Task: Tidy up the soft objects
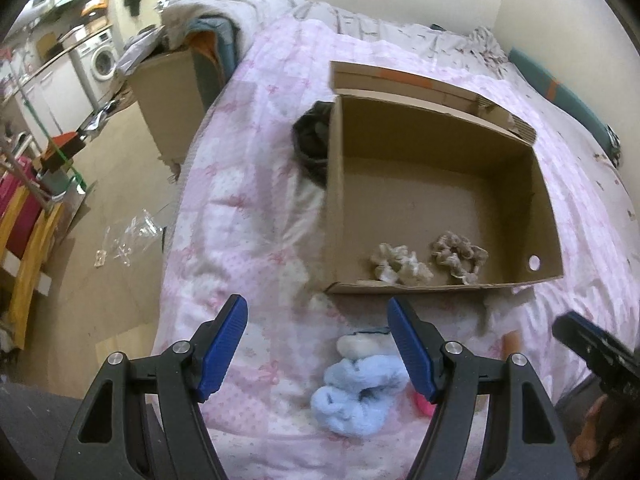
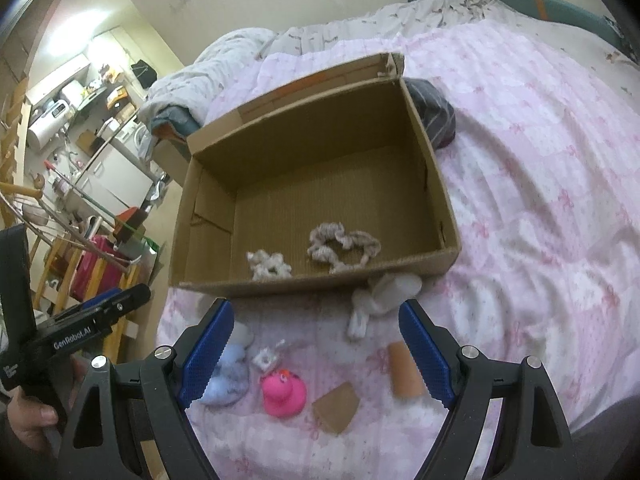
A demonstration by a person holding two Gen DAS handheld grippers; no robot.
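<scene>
A: Progress?
B: Two scrunchies (image 2: 344, 250) lie in the box (image 2: 436, 176). Blue one (image 1: 356, 392), white cloth (image 2: 384, 296) and duck (image 2: 282, 394) wait on the bed (image 2: 540, 184).
A: Grippers?
B: Left gripper (image 1: 318, 350) and right gripper (image 2: 316, 350) gape, empty.

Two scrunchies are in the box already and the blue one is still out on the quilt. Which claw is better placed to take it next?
Probably the left. The left claw is open with the blue scrunchie lying between its fingers. In the right wrist view, the same scrunchie sits at the edge of the right claw, behind its left finger.
</scene>
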